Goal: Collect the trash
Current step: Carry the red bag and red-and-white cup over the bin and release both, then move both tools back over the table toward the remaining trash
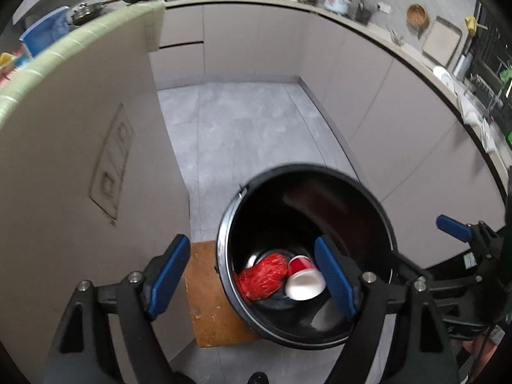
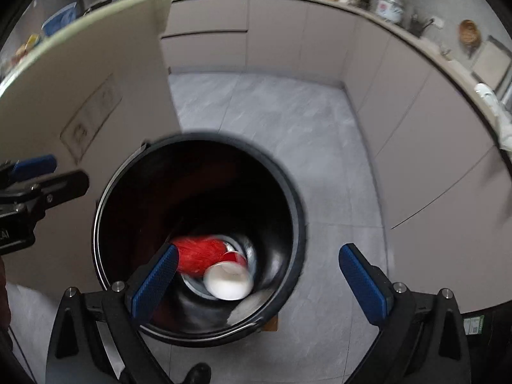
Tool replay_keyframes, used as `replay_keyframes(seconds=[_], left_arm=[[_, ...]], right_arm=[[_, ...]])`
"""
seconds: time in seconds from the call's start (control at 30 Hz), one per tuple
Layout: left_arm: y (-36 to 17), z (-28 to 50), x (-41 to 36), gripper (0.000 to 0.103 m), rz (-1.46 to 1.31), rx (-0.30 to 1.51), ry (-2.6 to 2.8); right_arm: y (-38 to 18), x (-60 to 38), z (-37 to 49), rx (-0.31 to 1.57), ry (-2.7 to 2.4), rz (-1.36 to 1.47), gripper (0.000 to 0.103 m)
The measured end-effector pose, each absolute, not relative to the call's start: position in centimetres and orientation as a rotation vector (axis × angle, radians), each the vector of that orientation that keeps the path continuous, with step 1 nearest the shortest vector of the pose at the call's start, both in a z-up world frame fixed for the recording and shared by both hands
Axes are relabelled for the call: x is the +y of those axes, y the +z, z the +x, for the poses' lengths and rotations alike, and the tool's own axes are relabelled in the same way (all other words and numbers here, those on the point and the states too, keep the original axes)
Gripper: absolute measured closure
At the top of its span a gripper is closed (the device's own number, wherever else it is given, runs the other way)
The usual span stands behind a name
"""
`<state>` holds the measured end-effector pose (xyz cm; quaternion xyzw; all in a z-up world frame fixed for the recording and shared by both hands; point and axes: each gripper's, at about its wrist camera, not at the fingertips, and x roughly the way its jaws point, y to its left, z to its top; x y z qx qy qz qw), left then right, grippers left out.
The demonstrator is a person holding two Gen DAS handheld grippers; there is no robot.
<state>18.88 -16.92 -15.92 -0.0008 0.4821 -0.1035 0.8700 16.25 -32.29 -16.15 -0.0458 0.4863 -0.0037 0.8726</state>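
Observation:
A black round trash bin (image 1: pixel 377 211) stands on the floor; it also shows in the right wrist view (image 2: pixel 297 224). At its bottom lie a red mesh wad (image 1: pixel 264 273) (image 2: pixel 198 252) and a red paper cup with a white inside (image 1: pixel 304 276) (image 2: pixel 228 280). My left gripper (image 1: pixel 252 276) is open and empty above the bin's left rim. My right gripper (image 2: pixel 265 283) is open and empty above the bin's right side. The right gripper also shows at the right edge of the left wrist view (image 1: pixel 460 228), and the left gripper at the left edge of the right wrist view (image 2: pixel 32 172).
A beige cabinet side (image 1: pixel 80 160) with a socket panel stands close on the left. A brown wooden board (image 1: pixel 211 294) lies under the bin. Grey tiled floor (image 1: pixel 243 134) runs ahead to beige cabinets under a cluttered counter (image 1: pixel 336 12).

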Motion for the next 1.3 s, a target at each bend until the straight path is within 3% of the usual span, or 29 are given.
replay_keyframes(seconds=[0.5, 1.3], left_arm=[[-6.7, 15.7, -14.4, 0.021, -0.032, 0.883, -0.198], [-0.6, 9.7, -0.7, 0.021, -0.093, 0.750, -0.018]], right_arm=[[-7.1, -29.6, 15.1, 0.909, -0.026, -0.073, 0.001], [2.5, -16.1, 11.0, 0.745, 0.178, -0.141, 0.001]])
